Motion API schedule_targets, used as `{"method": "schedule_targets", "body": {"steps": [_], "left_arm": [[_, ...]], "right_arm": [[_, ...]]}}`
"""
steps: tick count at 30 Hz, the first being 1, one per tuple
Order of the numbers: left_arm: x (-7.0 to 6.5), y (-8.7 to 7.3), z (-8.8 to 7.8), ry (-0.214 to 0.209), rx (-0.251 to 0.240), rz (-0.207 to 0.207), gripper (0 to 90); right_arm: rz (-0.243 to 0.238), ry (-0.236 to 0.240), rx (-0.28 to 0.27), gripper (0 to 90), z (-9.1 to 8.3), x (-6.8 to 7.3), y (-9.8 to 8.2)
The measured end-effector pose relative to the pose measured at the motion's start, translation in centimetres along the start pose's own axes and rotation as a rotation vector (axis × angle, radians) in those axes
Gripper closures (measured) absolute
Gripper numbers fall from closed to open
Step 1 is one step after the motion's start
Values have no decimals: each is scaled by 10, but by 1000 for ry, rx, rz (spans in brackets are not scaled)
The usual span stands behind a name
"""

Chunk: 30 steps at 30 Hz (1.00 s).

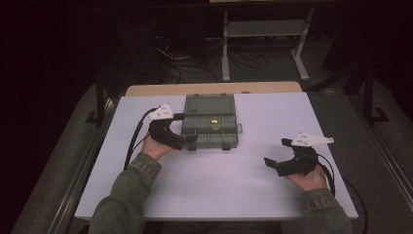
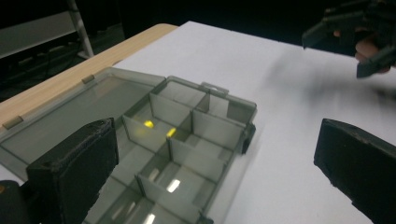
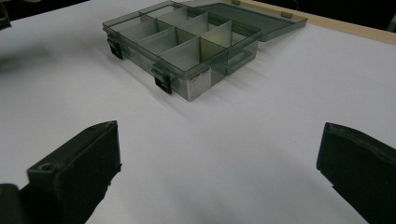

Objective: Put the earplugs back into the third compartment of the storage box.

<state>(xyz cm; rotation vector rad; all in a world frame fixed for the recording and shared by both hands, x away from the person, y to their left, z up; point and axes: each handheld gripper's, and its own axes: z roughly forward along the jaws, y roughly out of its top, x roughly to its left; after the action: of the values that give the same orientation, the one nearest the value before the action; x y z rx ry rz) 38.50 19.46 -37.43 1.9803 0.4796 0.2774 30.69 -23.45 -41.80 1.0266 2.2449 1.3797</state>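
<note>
A smoky grey compartment box (image 1: 209, 127) lies open at the table's far middle, its lid (image 1: 209, 104) folded flat behind it. Two small yellow pieces (image 1: 214, 120) rest in its middle compartments; the left gripper view shows them as yellow pieces (image 2: 148, 124). My left gripper (image 1: 186, 128) is open at the box's front left corner, its jaws wide apart over the box (image 2: 187, 140). My right gripper (image 1: 277, 152) is open and holds nothing, low over bare table right of the box (image 3: 182, 42). The right gripper (image 2: 355, 37) also appears far off in the left gripper view.
The white tabletop (image 1: 219, 185) has a wooden strip (image 1: 214, 88) along its far edge. A metal stand (image 1: 263, 34) and cables lie on the dark floor beyond. Two black latches (image 3: 163, 84) sit on the box's front wall.
</note>
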Motion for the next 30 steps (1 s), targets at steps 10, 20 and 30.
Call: {"method": "schedule_targets", "body": {"steps": [10,20,30], "left_arm": [[-9,-21,-30,57,-12,-7,0],[-14,-40,-71,116,-71,-27,0],[-13,-69,-109,208,-109,-79,0]], "right_arm": [[-1,0,3,0,0,1,0],[-5,1,-1,0,-1,1,0],[-4,0,1,0,-1,2,-1]]}}
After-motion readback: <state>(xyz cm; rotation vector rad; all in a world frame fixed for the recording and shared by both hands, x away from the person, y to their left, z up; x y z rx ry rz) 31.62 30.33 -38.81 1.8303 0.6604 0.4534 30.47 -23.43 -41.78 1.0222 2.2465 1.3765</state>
